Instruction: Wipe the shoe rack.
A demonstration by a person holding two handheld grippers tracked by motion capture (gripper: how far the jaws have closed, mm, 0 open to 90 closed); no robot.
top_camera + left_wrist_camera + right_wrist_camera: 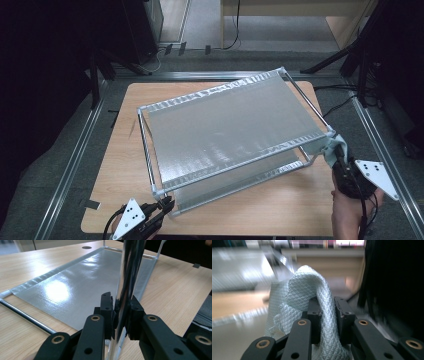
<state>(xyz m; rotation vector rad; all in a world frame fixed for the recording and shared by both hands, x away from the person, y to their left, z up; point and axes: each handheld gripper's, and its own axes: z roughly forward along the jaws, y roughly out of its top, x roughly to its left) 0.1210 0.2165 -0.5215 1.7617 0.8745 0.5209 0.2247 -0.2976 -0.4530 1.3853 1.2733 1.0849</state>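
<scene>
The wooden table (125, 165) carries a two-level shelf rack (230, 130) of thin metal rods with shiny grey panels. The rack stands at a slant across the table: its long axis goes from the near left corner toward the far right side, and it takes most of the tabletop.

The upper panel (230, 125) is the biggest surface, and under it the lower panel (72, 292) lies close to the wood.

The left gripper (162, 206) is at the near left corner of the rack. In the left gripper view its jaws are closed tight on the upright corner post (127, 282), which rises straight between the pads, so this hand seems to keep the rack steady.

The right gripper (342, 161) is at the right end, just beside the corner of the upper level. Its jaws are nearly closed on a pale blue cloth (312, 297) with a small diamond pattern; the cloth bunches above the pads and hangs down on one side. In the high view the cloth (334, 147) touches the corner of the rack.

I judge the work is wiping the rack. The uncleaned length lies to the left of the cloth, along the front rail (240, 162) toward the left gripper, so the right hand is the nearer one and should travel along that long axis.
</scene>
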